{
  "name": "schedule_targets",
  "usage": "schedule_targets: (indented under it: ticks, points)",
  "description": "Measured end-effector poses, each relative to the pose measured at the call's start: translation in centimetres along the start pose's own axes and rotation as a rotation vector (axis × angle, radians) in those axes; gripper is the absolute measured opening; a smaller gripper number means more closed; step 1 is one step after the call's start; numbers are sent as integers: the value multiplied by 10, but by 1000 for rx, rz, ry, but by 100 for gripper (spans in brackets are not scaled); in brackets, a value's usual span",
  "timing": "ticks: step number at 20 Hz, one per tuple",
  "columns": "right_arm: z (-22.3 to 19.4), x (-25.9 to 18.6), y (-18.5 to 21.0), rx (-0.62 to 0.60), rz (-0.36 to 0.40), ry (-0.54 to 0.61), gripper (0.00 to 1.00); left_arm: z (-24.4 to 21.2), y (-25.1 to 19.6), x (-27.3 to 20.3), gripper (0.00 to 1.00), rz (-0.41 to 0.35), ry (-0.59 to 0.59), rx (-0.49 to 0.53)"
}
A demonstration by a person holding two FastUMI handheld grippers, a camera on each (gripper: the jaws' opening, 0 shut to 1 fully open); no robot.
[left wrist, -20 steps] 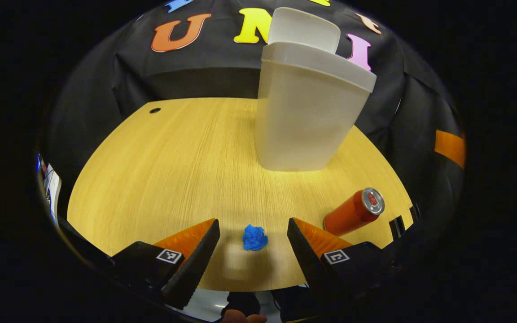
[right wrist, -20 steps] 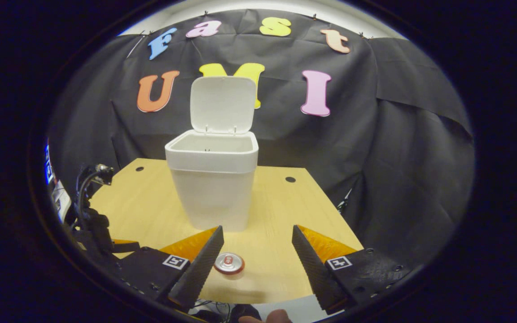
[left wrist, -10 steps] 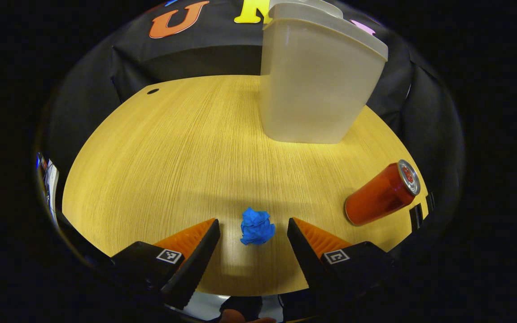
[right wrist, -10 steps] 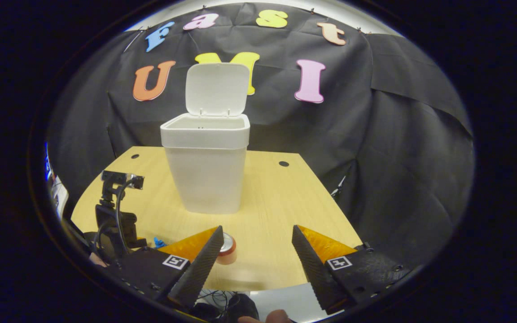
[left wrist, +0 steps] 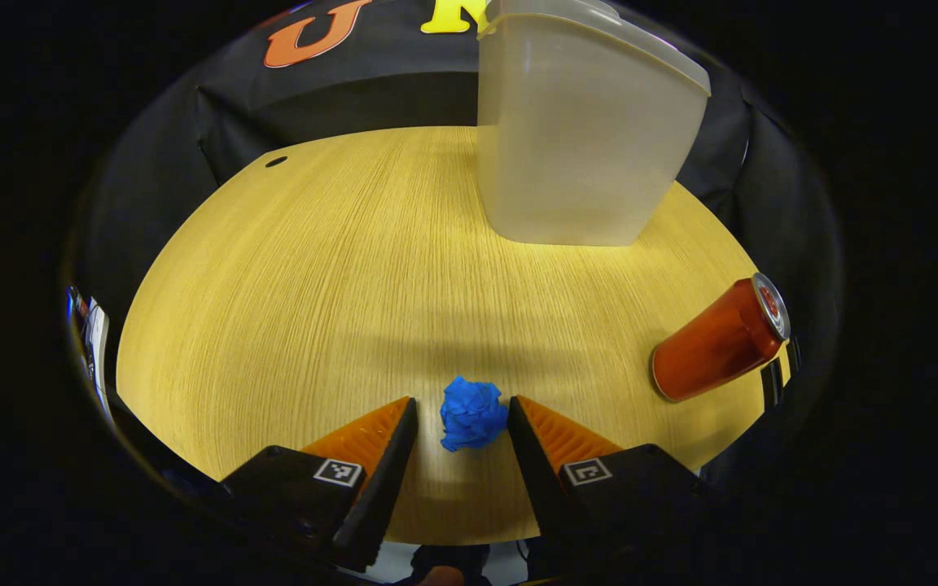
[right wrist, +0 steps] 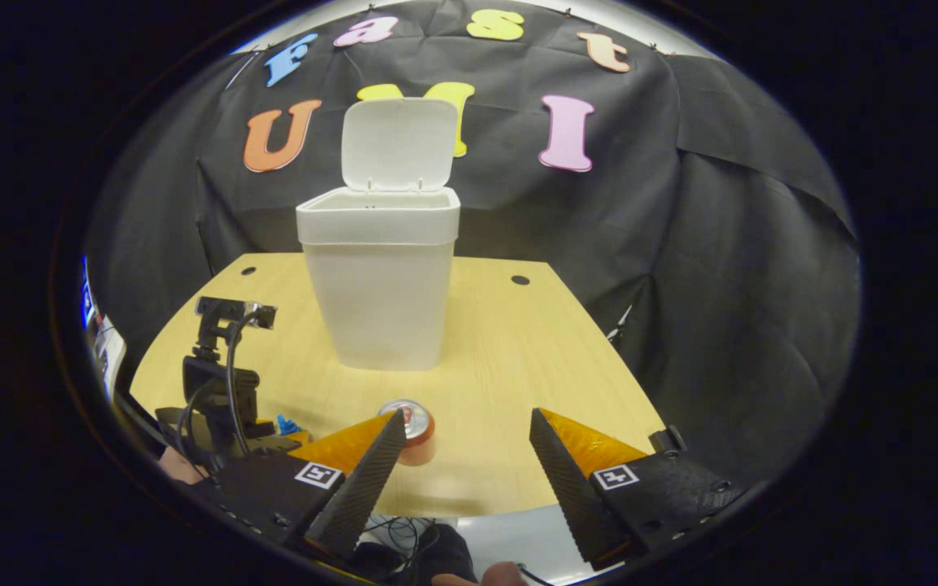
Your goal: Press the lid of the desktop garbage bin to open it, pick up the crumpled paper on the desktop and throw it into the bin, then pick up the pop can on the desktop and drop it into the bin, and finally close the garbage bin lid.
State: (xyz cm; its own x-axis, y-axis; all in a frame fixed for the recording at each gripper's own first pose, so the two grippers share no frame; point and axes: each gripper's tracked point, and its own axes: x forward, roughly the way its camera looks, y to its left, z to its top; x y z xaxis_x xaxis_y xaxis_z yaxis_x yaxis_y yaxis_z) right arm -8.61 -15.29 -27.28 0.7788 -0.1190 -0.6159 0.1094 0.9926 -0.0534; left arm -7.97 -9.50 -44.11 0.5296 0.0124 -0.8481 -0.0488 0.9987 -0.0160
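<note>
Between my left gripper's (left wrist: 459, 427) two fingers, at the bottom centre of the left gripper view, sits the crumpled paper (left wrist: 473, 422), a small blue wad resting on the desk (left wrist: 322, 277). The right-hand finger looks to be touching or nearly touching its side, while a sliver of desk shows between the paper and the left-hand finger, so I judge the jaws narrowed around it but not yet pressing from both sides. The wad is roundish with no long axis to speak of, so the approach angle matters little; what counts is that it lies dead ahead and centred in the gap.

To the right of that frame the pop can (left wrist: 717, 342) lies on its side, its top pointing toward the upper right, well apart from the paper. At the top centre stands the garbage bin (left wrist: 583, 146).

From the right gripper view, the bin's lid (right wrist: 398, 142) stands up and open in the upper middle. My right gripper (right wrist: 465, 456) hangs wide and empty at the bottom, with the can just beyond its left-hand finger. The left gripper is clearly the nearer to the paper, so I judge closing it to be the next move.
</note>
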Motion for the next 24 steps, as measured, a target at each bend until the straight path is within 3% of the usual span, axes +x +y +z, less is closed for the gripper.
schedule_targets:
  ticks: [4,5,7,8,9,16,24]
  points:
    - [-9,2,8,-7,23,20,96,2,4,1,58,2,-8,-1]
    - [-12,3,11,-10,28,24,96,4,4,0,50,-4,-9,-7]
    - [-20,5,15,-19,46,42,96,10,5,-4,44,-8,-22,-7]
    - [-25,6,18,-19,58,55,96,14,5,-8,46,-15,-33,-9]
    - [-31,7,21,-21,68,69,96,20,4,-12,39,-24,-47,-14]
    - [-75,22,37,-53,98,167,96,81,3,-55,37,-44,-186,-7]
    - [-105,69,54,8,122,226,96,169,21,-123,37,-35,-418,44]
